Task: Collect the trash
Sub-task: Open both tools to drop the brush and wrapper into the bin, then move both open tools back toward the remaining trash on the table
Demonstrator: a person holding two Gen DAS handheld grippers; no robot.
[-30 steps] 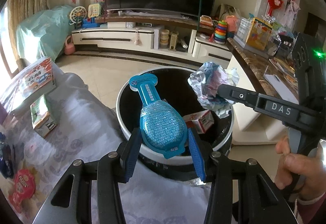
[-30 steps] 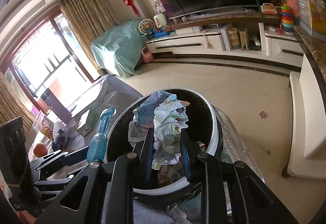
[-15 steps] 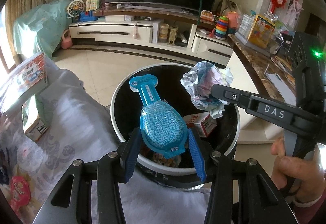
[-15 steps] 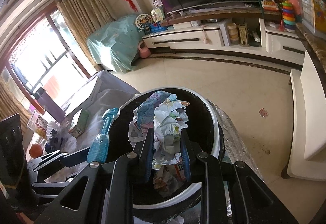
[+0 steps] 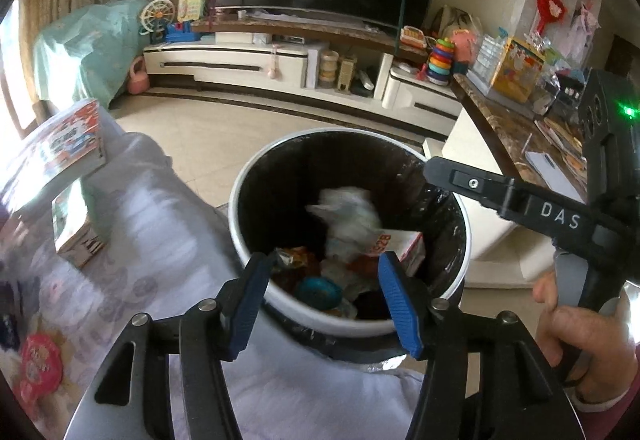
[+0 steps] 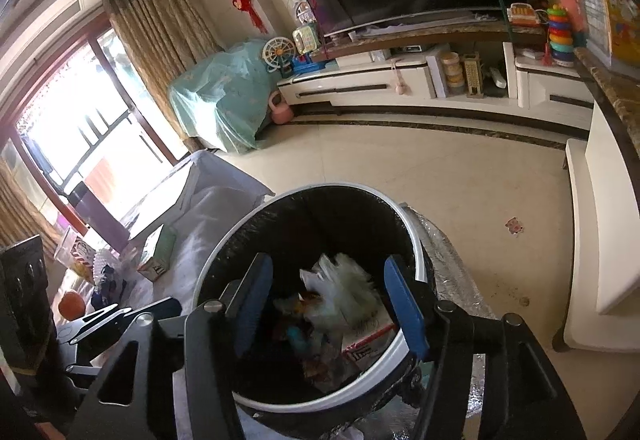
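Flanking the bin [image 5: 256, 200], a covered table [image 5: 132, 224] holds boxes [image 5: 76, 232].

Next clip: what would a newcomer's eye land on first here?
The white-rimmed trash bin with its black liner, dead centre. A blurred crumpled wrapper is inside it, above a blue package on the trash pile. Both tongs, left and right, have just opened and stand empty over it.

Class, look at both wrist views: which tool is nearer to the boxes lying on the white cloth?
Left. The left tool hovers at the bin's rim beside the cloth holding the boxes; the right tool is over the bin's far side.
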